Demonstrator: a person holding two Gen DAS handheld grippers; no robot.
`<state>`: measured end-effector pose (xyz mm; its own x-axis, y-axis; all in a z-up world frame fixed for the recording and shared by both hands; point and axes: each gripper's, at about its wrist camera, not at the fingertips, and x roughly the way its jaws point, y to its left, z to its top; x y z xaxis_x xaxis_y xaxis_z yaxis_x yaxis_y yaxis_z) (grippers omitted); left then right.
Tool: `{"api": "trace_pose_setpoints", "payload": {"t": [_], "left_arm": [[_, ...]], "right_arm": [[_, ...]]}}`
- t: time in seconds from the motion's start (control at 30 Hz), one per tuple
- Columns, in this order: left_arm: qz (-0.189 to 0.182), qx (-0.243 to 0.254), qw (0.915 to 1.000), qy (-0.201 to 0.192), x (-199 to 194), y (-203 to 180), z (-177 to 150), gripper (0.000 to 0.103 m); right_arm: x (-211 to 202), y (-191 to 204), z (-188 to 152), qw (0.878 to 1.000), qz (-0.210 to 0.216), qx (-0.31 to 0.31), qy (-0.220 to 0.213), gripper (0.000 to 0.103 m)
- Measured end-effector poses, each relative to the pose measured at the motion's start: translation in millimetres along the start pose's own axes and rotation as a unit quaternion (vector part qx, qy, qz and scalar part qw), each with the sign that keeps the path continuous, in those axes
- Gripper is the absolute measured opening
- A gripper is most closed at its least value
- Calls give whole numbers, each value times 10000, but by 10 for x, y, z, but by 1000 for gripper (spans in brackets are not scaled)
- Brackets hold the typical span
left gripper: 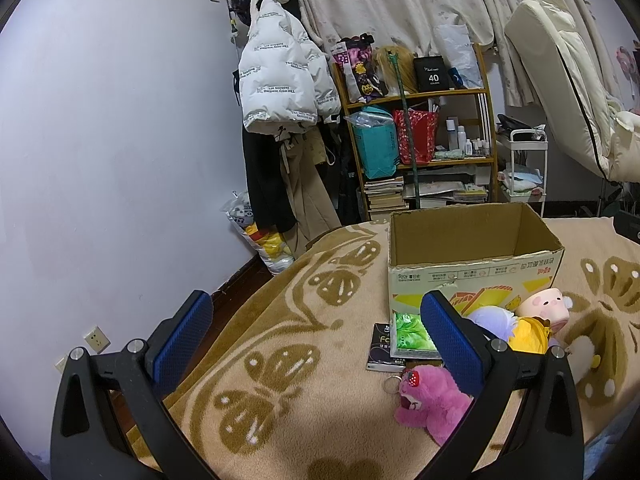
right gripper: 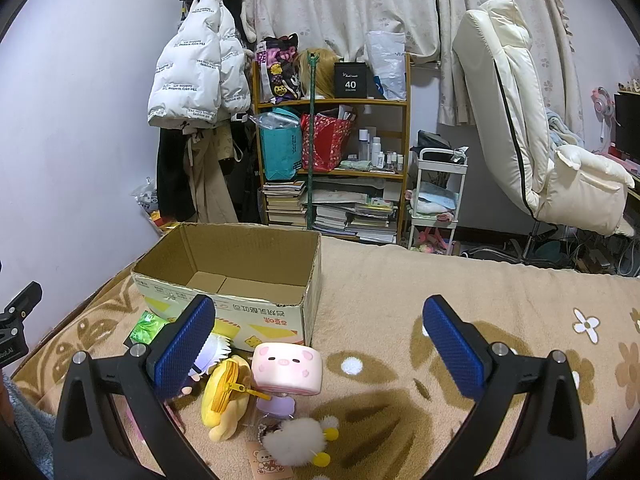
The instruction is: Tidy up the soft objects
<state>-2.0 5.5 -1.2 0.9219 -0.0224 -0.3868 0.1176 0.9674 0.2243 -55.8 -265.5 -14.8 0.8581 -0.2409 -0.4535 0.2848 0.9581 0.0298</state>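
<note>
An open, empty cardboard box stands on the beige blanket. In front of it lie soft toys: a pink pig plush, a yellow plush, a white-haired doll, a magenta bear, a white fluffy keychain and a purple piece. My left gripper is open and empty, left of the toys. My right gripper is open and empty, hovering above the pig plush.
A green packet and a dark booklet lie by the box. A cluttered shelf, hanging coats, a white cart and a cream chair stand beyond the bed's far edge.
</note>
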Motion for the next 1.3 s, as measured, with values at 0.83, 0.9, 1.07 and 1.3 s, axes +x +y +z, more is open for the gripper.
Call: {"api": "trace_pose_setpoints", "payload": {"t": [0.83, 0.9, 1.07, 1.3], "left_arm": [[-136, 414, 9982, 410, 118, -222, -71, 103], [-209, 503, 9970, 543, 160, -270, -67, 103], [-274, 734, 9930, 884, 293, -396, -84, 103], [-516, 1035, 9820, 1493, 551, -587, -179, 103]], "right_arm": [[139, 13, -134, 9982, 13, 119, 580, 103], [201, 3, -170, 9965, -15, 149, 826, 103], [454, -65, -222, 9876, 46, 344, 1530, 103], [685, -134, -376, 9717, 105, 552, 2292, 103]]}}
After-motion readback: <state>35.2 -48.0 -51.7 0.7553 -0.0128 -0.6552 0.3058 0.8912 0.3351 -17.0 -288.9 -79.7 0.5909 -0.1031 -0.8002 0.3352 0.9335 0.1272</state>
